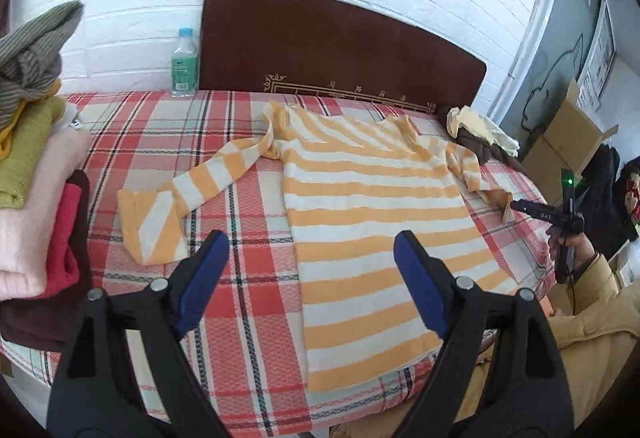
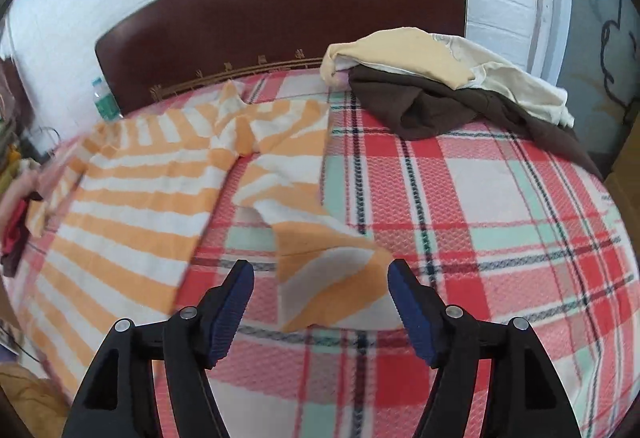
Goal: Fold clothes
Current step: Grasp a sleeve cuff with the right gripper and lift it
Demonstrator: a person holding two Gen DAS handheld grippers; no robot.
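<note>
Both your left gripper [image 1: 308,270] and right gripper [image 2: 320,302] hang open and empty above the orange-and-white striped knit sweater [image 1: 372,206] lying flat on the red plaid bed [image 1: 240,198], so a shallow pinch on the rumpled right sleeve [image 2: 320,262] may drag the body askew.

From my right wrist view the striped sweater [image 2: 132,194] smears with blur toward the bed's left edge. The folded clothes stack [image 1: 36,198] is cut by my left view's edge. The bottle label [image 1: 184,72] is too small to read.
</note>
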